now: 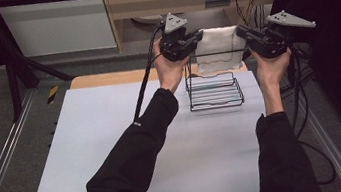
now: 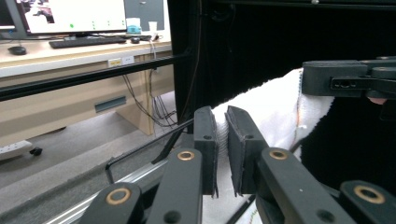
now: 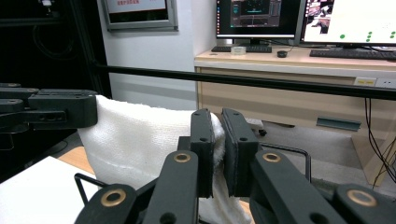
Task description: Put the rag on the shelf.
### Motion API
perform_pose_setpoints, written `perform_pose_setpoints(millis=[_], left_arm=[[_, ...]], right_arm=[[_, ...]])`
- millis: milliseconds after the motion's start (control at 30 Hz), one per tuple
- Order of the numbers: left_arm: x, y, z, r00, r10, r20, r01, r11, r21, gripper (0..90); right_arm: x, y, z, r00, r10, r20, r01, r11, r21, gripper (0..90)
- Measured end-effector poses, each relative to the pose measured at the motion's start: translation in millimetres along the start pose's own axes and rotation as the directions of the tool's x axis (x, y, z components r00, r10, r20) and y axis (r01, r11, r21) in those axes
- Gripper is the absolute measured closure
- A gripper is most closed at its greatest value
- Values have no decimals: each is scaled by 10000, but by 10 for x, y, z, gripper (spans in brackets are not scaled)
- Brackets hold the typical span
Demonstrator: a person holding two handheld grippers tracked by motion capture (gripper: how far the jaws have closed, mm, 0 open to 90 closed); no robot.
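figure: a white towel stretched between two grippers above a wire rack. at the upper centre-left of the high view i had the left gripper (image 1: 197, 39) clenched on the left top corner of the white towel (image 1: 219, 43); in the left gripper view its pads (image 2: 208, 140) pinched a fold of the cloth. the towel hung as a flat sheet in the upper middle of the frame, lifted clear of the white table (image 1: 115, 149), its lower edge reaching about to the raised back rail of the black wire rack (image 1: 214, 92), which stood just below it, right of centre; i could not tell whether cloth and rail touched. at the upper right, the right gripper (image 1: 243, 35) gripped the opposite top corner, cloth squeezed between its pads (image 3: 205, 140) in the right gripper view. i judged the step in hand to be carrying the spread towel over the rack. the next move, as i read it, called for both hands to travel level and together, keeping the sheet taut, then lower it over the rail before either grip let go.
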State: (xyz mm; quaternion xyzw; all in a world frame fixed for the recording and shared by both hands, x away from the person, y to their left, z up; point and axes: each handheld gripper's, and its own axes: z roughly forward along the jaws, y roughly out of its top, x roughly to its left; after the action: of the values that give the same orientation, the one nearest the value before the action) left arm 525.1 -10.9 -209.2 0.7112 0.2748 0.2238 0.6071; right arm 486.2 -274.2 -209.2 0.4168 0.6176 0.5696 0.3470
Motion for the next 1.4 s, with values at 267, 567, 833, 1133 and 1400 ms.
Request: perform_pose_setpoints(millis=[267, 567, 833, 1133, 1400], left_arm=[[-42, -28, -64, 9997, 79, 230, -82, 9999, 140, 822], [-107, -86, -143, 9987, -119, 486, 100, 9992, 382, 819], [-176, -183, -204, 9974, -82, 716, 33, 9976, 685, 806], [-209, -196, -283, 9974, -10, 720, -61, 9952, 981, 763], [-181, 23, -371, 9990, -160, 426, 125, 9967, 802, 821]], right_arm=[[32, -30, -89, 9999, -146, -61, 146, 9999, -10, 836], [82, -113, -213, 9995, -265, -169, 265, 9996, 53, 834], [109, -228, -306, 9993, -191, -314, 198, 9996, 203, 832], [112, -352, -334, 9987, -151, -489, 169, 9992, 370, 831], [111, -398, -349, 9982, -208, -560, 232, 9988, 423, 831]])
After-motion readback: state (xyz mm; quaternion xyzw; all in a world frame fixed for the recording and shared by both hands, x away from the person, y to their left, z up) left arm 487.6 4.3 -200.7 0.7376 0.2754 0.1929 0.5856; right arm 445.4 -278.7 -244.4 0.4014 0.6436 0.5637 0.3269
